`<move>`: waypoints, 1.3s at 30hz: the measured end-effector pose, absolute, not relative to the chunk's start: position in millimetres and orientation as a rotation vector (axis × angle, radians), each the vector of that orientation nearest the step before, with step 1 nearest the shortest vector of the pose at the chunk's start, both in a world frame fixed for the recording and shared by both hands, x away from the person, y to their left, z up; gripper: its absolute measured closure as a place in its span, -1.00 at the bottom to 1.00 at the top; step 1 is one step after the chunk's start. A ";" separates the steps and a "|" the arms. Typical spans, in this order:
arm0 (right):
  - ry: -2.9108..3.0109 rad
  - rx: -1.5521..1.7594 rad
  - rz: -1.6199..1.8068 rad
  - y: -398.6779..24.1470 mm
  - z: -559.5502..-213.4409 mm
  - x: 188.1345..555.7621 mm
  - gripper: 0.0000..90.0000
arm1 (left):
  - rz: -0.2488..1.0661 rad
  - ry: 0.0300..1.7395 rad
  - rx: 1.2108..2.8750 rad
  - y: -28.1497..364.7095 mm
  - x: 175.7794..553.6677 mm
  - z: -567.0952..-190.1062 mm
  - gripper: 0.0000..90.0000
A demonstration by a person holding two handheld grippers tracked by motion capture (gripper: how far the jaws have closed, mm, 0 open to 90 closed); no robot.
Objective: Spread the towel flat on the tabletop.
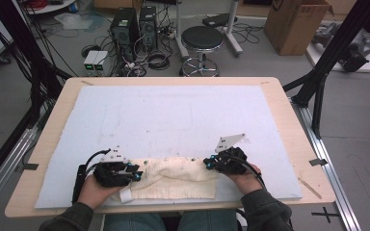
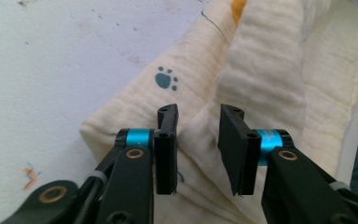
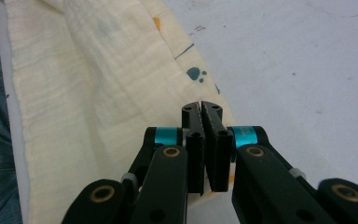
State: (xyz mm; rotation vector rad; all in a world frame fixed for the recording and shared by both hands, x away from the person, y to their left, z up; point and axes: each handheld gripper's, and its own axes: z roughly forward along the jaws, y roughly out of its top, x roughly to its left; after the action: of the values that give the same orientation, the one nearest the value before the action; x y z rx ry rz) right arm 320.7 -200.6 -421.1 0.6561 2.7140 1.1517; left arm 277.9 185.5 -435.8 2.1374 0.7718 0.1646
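Observation:
A cream muslin cloth (image 1: pixel 178 178) with small blue paw prints lies bunched in a long strip near the front edge of the white mat (image 1: pixel 173 110). My left gripper (image 1: pixel 137 174) is at the cloth's left end. In the left gripper view its jaws (image 2: pixel 198 112) stand apart on either side of a raised fold of the cloth (image 2: pixel 270 60), and the pads do not press on it. My right gripper (image 1: pixel 207 163) is at the cloth's right end. In the right gripper view its jaws (image 3: pixel 201 106) are pressed together at the edge of the cloth (image 3: pixel 98 93).
The mat covers most of a wooden table (image 1: pixel 43 144). A person's hands and dark sleeves come in from the bottom edge. Behind the table stand a black stool (image 1: pixel 201 41), computer towers (image 1: pixel 125 26) with cables, and a cardboard box (image 1: pixel 296 24).

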 end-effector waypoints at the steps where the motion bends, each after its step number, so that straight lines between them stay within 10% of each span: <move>1: 2.713 0.657 1.150 -201.1 -421.1 320.7 0.95 | 0.163 0.761 2.150 185.1 278.0 -436.0 0.62; 27: 2.654 0.551 1.127 -194.2 -402.7 316.7 0.96 | 0.191 0.807 1.958 204.9 286.2 -417.8 0.88; 39: 2.609 0.632 1.109 -196.9 -383.5 377.3 0.97 | 0.393 0.995 1.899 198.9 357.5 -400.3 0.90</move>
State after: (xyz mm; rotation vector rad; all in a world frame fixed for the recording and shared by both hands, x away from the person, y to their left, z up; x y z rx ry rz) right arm 377.3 -196.9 -383.5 0.6319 2.6088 1.1091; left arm 357.5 198.9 -400.3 1.8986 0.9954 0.3930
